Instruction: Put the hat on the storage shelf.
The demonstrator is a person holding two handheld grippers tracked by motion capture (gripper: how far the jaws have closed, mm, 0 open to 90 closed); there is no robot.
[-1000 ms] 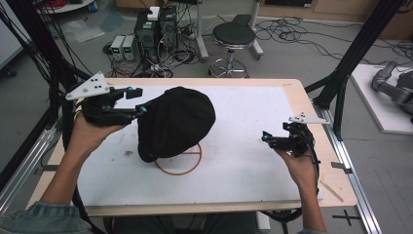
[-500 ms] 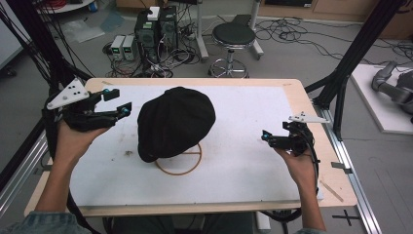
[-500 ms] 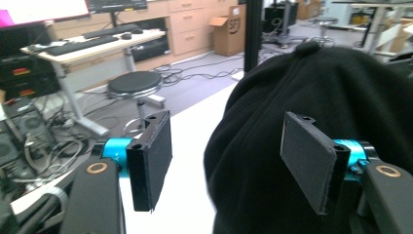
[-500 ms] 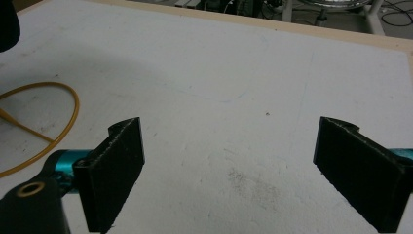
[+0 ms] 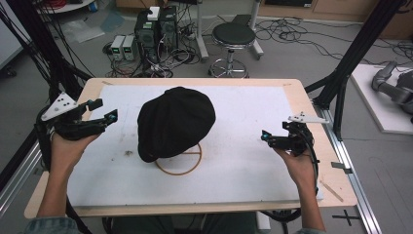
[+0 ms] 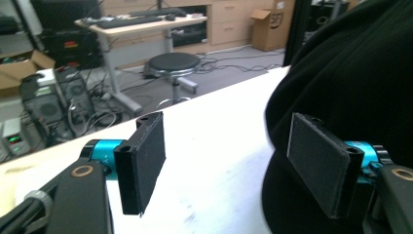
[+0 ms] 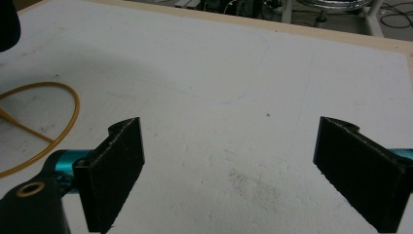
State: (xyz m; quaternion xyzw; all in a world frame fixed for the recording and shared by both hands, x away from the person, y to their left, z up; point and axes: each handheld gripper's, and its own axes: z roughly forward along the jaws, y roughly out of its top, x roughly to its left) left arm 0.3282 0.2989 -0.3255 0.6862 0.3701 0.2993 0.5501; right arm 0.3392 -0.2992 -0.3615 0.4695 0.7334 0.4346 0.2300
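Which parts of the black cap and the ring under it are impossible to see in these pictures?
- Thin round wooden ring: in the high view, its far half is hidden under the black fabric cap.
- Cap: the left gripper view's right and top edges cut it off.
- Ring: the right gripper view's left edge cuts it off.

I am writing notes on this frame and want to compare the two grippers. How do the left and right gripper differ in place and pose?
The left gripper is at the table's left edge, near the black cap; the right gripper is farther from it, toward the right edge. In their own views, the left gripper's fingers frame the cap's side, the right gripper's fingers frame bare white board. Both are open and empty.
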